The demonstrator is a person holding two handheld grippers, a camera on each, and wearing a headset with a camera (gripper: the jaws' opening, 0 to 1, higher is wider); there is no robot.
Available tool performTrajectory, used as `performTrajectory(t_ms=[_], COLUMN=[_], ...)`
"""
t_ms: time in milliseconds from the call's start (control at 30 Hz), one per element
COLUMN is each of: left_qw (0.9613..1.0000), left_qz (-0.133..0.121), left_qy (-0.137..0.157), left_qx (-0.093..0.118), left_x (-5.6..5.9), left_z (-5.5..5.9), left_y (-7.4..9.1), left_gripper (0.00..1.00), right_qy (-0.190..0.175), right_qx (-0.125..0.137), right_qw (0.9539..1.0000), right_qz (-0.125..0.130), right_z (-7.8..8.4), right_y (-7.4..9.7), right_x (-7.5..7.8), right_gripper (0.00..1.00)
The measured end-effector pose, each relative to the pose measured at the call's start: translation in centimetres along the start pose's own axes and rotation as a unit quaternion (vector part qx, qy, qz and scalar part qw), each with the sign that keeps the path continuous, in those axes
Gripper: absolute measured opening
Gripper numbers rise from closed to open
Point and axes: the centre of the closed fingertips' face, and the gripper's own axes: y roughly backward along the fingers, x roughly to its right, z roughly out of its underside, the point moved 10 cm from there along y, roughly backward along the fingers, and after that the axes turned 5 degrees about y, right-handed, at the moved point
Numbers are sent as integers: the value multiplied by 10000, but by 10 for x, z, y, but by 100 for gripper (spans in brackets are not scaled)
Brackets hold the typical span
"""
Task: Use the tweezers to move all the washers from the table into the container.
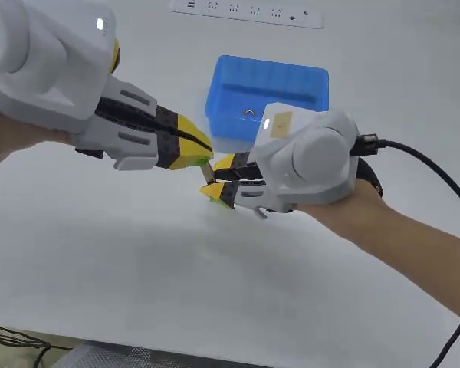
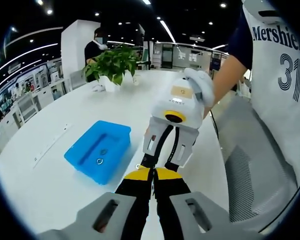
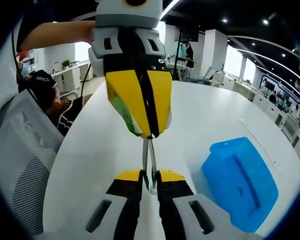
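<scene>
Closest in, in the right gripper view, the right claw (image 3: 150,176) has its yellow-tipped jaws drawn almost together, with a narrow slot between them. Into that slot run the two thin metal arms of the tweezers (image 3: 149,161). The jaws close on the arms from either side. The tweezers reach toward 12 o'clock and end in the left claw (image 3: 150,135). That claw points back at the camera with its yellow jaws pressed shut on the tweezers' far end. Both claws thus grip the one tool, tip to tip.

In the head view the same meeting sits above the white counter (image 1: 138,276). The left claw comes in from 10 o'clock. The right claw, held in a hand (image 1: 345,203), comes in from 3 o'clock with a black cable (image 1: 422,157) trailing behind it. The short bright length of the tweezers stands between the two tips.

Past the claws lies the blue container (image 1: 268,92), near them but apart. It is at about 1 o'clock from the right claw in the head view, and at 3 o'clock from it in the right gripper view. In the left gripper view it is at 10 o'clock from the left claw. A washer (image 1: 249,113) rests on the container's floor, well away from both claws. In the left gripper view a second small ring seems to lie just beside it, too small to be sure of.

Farther off at 12 o'clock in the head view a white power strip (image 1: 245,11) lies on the counter. In the left gripper view a potted plant (image 2: 112,62) stands at the counter's far end.
</scene>
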Motion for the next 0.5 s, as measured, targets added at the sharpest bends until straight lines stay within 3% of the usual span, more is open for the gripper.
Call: performTrajectory(t_ms=[500], left_qw=[10000], left_qz=[63], left_qy=[4], left_qx=[-54], left_x=[-5], left_z=[4], left_y=[-6], left_gripper=[5], right_qy=[-135], right_qx=[-39], right_qw=[9999], right_qz=[-25], right_z=[7], right_y=[-4], right_x=[0], right_gripper=[13])
